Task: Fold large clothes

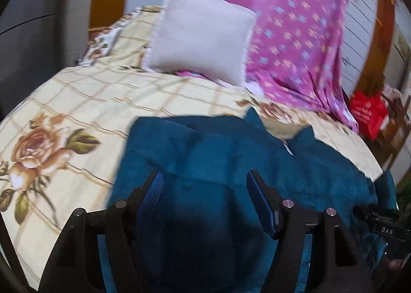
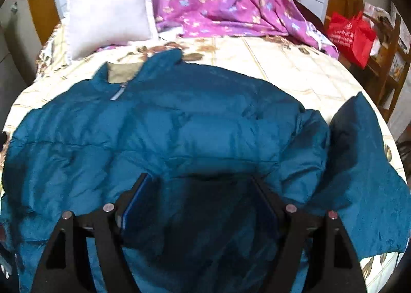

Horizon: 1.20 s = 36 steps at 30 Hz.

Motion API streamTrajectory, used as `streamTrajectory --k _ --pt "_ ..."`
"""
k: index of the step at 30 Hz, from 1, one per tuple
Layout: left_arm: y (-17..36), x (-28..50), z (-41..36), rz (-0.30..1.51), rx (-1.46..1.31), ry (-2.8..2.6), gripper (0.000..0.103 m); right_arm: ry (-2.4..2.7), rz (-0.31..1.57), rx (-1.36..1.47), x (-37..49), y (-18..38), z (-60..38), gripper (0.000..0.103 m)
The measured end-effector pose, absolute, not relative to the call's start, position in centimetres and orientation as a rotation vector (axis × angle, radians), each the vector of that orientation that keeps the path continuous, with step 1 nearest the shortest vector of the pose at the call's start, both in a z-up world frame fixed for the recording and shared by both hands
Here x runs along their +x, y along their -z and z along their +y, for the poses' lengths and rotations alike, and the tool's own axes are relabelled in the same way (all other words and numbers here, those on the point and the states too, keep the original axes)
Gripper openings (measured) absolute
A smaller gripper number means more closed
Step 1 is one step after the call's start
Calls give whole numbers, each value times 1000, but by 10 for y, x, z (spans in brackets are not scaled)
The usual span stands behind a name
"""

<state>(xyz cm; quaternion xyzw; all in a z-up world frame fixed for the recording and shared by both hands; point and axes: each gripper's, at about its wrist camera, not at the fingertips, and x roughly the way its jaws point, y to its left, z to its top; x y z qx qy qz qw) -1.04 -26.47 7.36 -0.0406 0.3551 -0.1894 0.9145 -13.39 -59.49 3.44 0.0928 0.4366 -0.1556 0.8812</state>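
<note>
Left claw (image 1: pixel 205 180): angled downward, fingers spread wide, nothing between the pads. Right claw (image 2: pixel 203 182): angled more steeply downward, fingers wide apart, pads (image 2: pixel 133 205) clear of any contact.

Bare bedspread (image 2: pixel 295 72) (right of jacket (image 2: pixel 164 123)) lies open; pillow (image 2: pixel 108 16) blocks behind.

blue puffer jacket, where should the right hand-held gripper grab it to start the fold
Probably the loose sleeve of the blue puffer jacket, lying splayed out to the right on the bedsheet. Come in from the right edge: it is thinner than the puffy body, and the open right hand-held gripper holds nothing.
</note>
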Motion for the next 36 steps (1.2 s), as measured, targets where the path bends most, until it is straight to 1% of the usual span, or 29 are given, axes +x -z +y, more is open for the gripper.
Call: streamTrajectory --k 3,6,8,9,13,15,19,22,24,28,33,36 --pt "-63 -12 -285 766 -59 414 60 325 916 157 -131 -32 -587 80" --pt "-48 -12 -300 805 -31 421 60 356 958 107 -125 -14 -583 81" --pt "-38 -12 -306 832 -8 415 60 357 949 99 -126 -6 -584 87" --pt "-34 -13 -308 834 -2 411 60 355 940 103 -127 -2 -586 89" --pt "-28 -12 -306 847 -6 414 60 335 963 141 -132 -7 -593 90" --pt "-26 -12 -305 851 -9 415 60 353 933 121 -143 -17 -594 90" --pt "-24 -12 -307 853 2 410 60 383 897 114 -161 -23 -603 90" --pt "-23 -12 -309 853 12 412 60 385 943 153 -163 -6 -615 90" --pt "-22 -13 -309 854 16 413 60 372 937 157 -163 3 -615 91" --pt "-22 -13 -310 855 28 407 60 365 943 162 -161 8 -616 95" --pt "-34 -29 -307 847 38 398 60 347 986 197 -162 2 -617 96" --pt "-42 -41 -302 836 25 412 60 362 948 189 -173 -7 -607 96"
